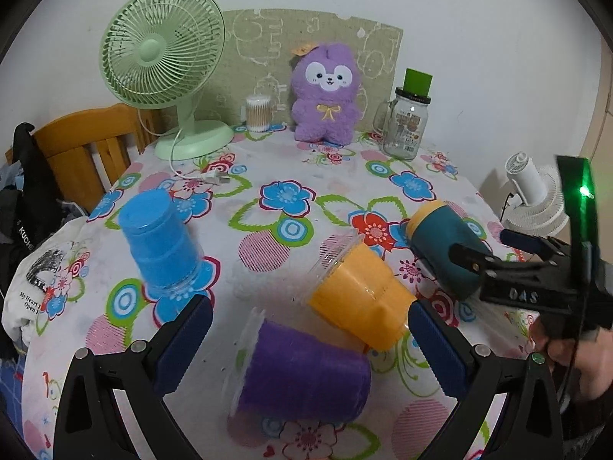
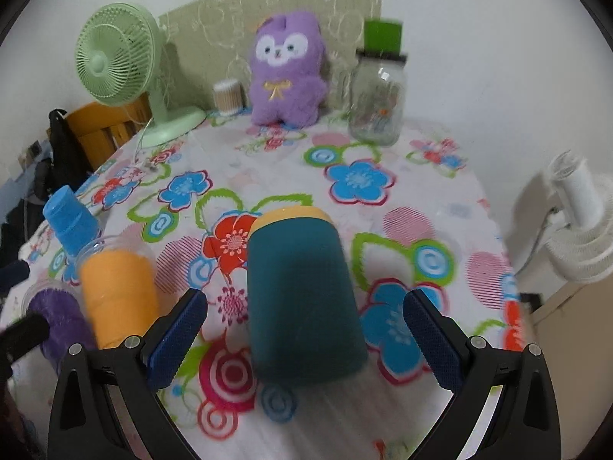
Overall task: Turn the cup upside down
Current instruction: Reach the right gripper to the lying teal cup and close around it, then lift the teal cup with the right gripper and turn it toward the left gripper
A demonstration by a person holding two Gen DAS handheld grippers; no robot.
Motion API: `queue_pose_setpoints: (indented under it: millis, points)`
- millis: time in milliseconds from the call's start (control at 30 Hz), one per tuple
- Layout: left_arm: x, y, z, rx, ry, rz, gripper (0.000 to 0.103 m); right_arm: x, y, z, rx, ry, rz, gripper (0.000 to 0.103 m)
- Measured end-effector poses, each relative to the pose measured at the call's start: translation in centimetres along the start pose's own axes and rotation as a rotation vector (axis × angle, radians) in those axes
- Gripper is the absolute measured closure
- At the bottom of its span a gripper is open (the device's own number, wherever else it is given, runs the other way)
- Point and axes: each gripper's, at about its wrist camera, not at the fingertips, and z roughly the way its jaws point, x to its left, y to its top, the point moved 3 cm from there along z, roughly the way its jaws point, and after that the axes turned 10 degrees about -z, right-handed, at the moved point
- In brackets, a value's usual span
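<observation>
A teal cup with a yellow rim (image 2: 302, 299) lies on its side on the flowered tablecloth (image 2: 383, 142); it also shows in the left wrist view (image 1: 444, 253). My right gripper (image 2: 306, 341) is open with its jaws on either side of that cup, not touching it; it shows in the left wrist view (image 1: 479, 247). My left gripper (image 1: 310, 345) is open over a purple cup (image 1: 302, 375) lying on its side. A yellow cup (image 1: 360, 299) lies on its side beside it. A blue cup (image 1: 161, 245) stands upside down at the left.
At the back stand a green fan (image 1: 164, 61), a purple plush toy (image 1: 325, 92), a tub of cotton swabs (image 1: 258, 113) and a glass jar (image 1: 406, 126). A wooden chair (image 1: 88, 149) is at the left, a white fan (image 1: 532, 199) off the table's right edge.
</observation>
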Motion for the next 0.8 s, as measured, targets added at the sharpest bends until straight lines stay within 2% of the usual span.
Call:
queue_pose_setpoints:
  millis: [67, 133, 267, 467, 667, 800]
  points:
    - [0.0, 0.0, 0.7, 0.014, 0.008, 0.001, 0.000, -0.1, 0.1, 1.1, 0.019, 0.028, -0.001, 0.002]
    - [0.0, 0.1, 1.3, 0.022, 0.012, 0.001, 0.000, -0.1, 0.3, 2.3, 0.048, 0.025, 0.000, 0.011]
    - [0.2, 0.1, 1.6, 0.027, 0.021, 0.005, 0.000, -0.4, 0.1, 4.7, 0.126, 0.076, 0.012, 0.034]
    - [1.0, -0.2, 0.2, 0.011, 0.021, -0.001, 0.000, -0.1, 0.2, 3.3, 0.105, 0.108, 0.060, 0.034]
    - [3.3, -1.1, -3.0, -0.020, 0.021, -0.025, 0.000, 2.9, 0.1, -3.3, 0.007, 0.108, 0.058, 0.034]
    - [5.3, -2.3, -5.5, -0.036, 0.024, -0.052, 0.000, 7.3, -1.2, -7.6, -0.023, 0.110, 0.009, 0.034]
